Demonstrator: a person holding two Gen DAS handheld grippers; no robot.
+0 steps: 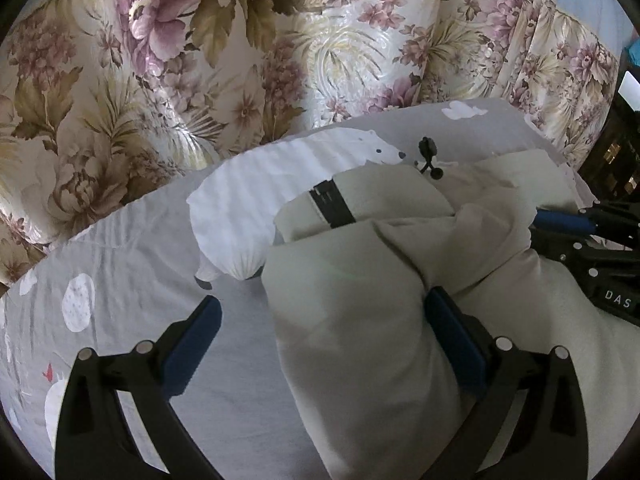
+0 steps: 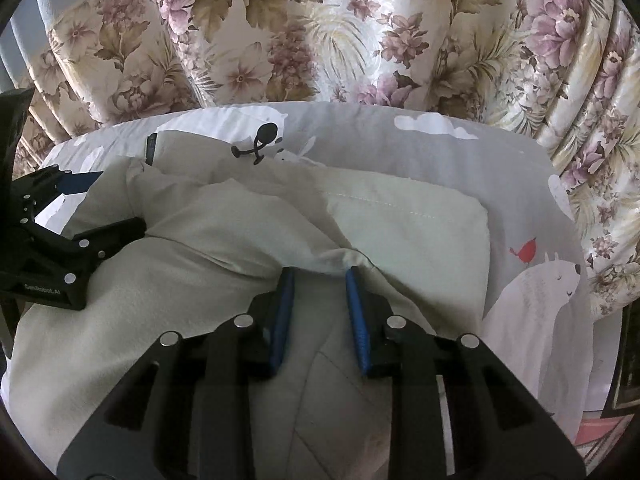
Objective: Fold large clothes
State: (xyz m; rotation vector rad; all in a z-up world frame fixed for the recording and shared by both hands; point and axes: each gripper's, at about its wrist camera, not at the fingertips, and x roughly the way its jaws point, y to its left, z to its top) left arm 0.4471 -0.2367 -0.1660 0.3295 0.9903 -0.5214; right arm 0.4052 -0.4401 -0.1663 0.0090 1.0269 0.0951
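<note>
A large cream garment (image 1: 360,312) lies bunched and partly folded on a grey bed sheet (image 1: 132,280) printed with white polar bears; it also fills the middle of the right wrist view (image 2: 400,224). A black strap (image 1: 332,204) shows at its far fold. My left gripper (image 1: 324,304) is open wide, with its fingers on either side of the garment's left part. My right gripper (image 2: 320,276) has its jaws partly closed around a raised fold of the cream cloth. The right gripper shows at the right edge of the left wrist view (image 1: 592,236).
A floral curtain (image 1: 280,40) hangs close behind the bed's far edge. A small black printed figure (image 2: 260,140) is on the sheet beyond the garment. Dark furniture (image 1: 616,152) stands at the far right. The sheet's right edge (image 2: 560,280) drops off near the curtain.
</note>
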